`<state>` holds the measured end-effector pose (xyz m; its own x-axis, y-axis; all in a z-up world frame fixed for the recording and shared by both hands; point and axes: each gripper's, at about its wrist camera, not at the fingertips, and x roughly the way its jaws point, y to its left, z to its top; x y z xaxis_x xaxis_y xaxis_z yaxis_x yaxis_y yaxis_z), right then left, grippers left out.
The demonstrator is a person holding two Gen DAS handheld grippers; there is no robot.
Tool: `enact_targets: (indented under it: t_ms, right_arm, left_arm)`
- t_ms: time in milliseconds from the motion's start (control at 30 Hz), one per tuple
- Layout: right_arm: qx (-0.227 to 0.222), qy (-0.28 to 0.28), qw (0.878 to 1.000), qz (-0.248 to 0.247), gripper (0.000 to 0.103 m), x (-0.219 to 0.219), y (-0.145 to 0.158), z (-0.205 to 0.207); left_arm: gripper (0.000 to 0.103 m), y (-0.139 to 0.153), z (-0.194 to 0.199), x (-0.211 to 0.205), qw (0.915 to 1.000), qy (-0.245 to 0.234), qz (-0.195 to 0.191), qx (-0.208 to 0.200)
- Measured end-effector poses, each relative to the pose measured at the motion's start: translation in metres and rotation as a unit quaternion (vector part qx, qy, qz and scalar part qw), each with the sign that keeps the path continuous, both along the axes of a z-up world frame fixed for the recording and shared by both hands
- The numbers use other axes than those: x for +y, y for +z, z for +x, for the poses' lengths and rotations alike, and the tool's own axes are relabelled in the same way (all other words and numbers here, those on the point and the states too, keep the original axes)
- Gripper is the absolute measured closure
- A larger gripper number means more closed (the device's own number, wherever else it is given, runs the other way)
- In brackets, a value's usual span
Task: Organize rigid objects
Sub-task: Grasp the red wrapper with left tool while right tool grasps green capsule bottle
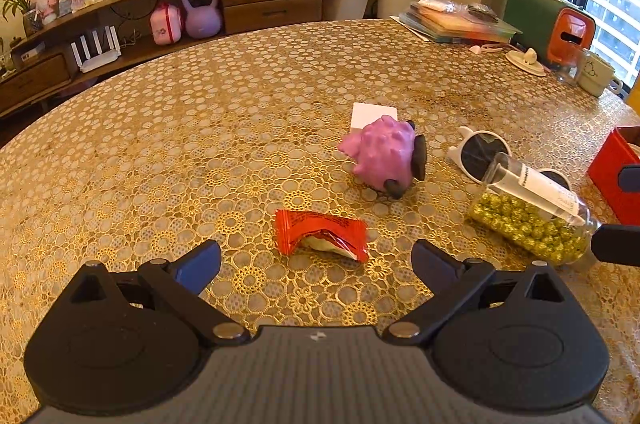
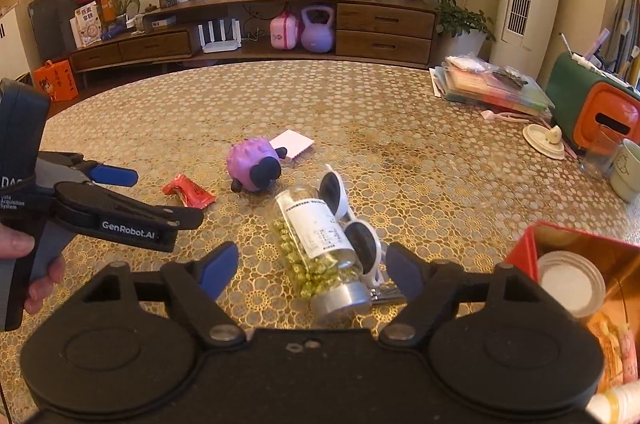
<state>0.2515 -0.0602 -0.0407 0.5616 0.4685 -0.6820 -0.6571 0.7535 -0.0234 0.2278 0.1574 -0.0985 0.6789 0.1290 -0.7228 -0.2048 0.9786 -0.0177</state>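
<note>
- Gold lace-patterned cloth covers the round bench [image 1: 168,152], which carries every loose item; they lie gathered toward its right side.
- Red box [image 2: 520,252], open-topped, stands at the bench's right edge beside the right gripper, with a round white lid and some packets already in it; I judge it the place things are being sorted into.
- Left gripper [image 1: 316,258] has its jaws spread wide and empty, pointing down at the cloth, with the red snack packet [image 1: 320,234] lying just ahead, roughly centred between the fingers.
- Right gripper [image 2: 312,264] also stands well open, holding nothing; the clear bottle [image 2: 316,244] of small gold-green beads lies between its fingers, though the pads do not press on it.
- That bottle lies on its side, its long axis running nearly straight away from the right gripper, with its silver cap nearest. A grip across its width looks natural, and the right hand is plainly the nearer one.
- White-framed sunglasses [image 2: 352,220] lie touching the bottle's right flank, so closing there risks catching the frame too.
- Purple knobbly sheep toy [image 1: 384,156] sits farther out, with a white card [image 1: 374,114] just behind it.
- Something small and metal pokes out by the bottle cap; I cannot tell what it is.
</note>
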Motion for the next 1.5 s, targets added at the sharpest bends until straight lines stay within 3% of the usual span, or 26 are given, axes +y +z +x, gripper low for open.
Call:
enact_targets:
  t_ms: [233,400,467,633,767,933,1200,1267,1300,1333,1500]
  right_arm:
    - [0.004,0.002,1.000,-0.012,0.036,0.011,-0.008,0.012]
    - [0.011,0.007,1.000,-0.019,0.041,0.019,-0.015,0.016]
    - [0.013,0.008,1.000,-0.021,0.042,0.022,-0.017,0.018]
    - [0.009,0.008,1.000,-0.027,0.042,0.025,-0.020,0.019]
    - [0.001,0.006,0.999,-0.043,0.043,0.029,-0.022,0.019]
    - [-0.021,0.002,0.997,-0.074,0.050,0.034,-0.025,0.016]
    - [-0.033,0.002,0.996,-0.080,0.057,0.034,-0.025,0.012]
    - [-0.029,0.000,0.997,-0.066,0.062,0.030,-0.023,0.011]
    - [-0.028,0.001,0.998,-0.050,0.073,0.028,-0.019,0.008]
    - [-0.033,0.000,0.999,-0.039,0.102,0.026,-0.013,0.006]
    - [-0.034,0.016,0.997,-0.069,0.103,0.030,-0.010,-0.001]
  left_arm:
    - [0.001,-0.005,0.005,0.002,0.9999,-0.005,0.005,-0.007]
    - [0.017,-0.009,0.007,0.003,0.9999,-0.008,0.006,-0.006]
    - [0.029,-0.012,0.007,0.002,0.9999,-0.010,0.011,-0.004]
    - [0.034,-0.014,0.006,0.004,0.9999,-0.011,0.008,-0.008]
    - [0.050,-0.013,0.006,0.005,0.9998,-0.014,0.010,-0.013]
    - [0.063,-0.012,0.005,0.002,0.9995,-0.017,0.018,-0.020]
    - [0.067,-0.010,0.005,0.004,0.9996,-0.009,0.015,-0.020]
    - [0.067,-0.009,0.004,0.005,0.9997,-0.007,0.012,-0.021]
    - [0.067,-0.009,0.003,0.006,0.9997,-0.005,0.010,-0.020]
    - [0.067,-0.009,0.002,0.005,0.9998,-0.005,0.008,-0.020]
    - [0.067,-0.006,-0.001,0.000,0.9998,-0.008,0.005,-0.017]
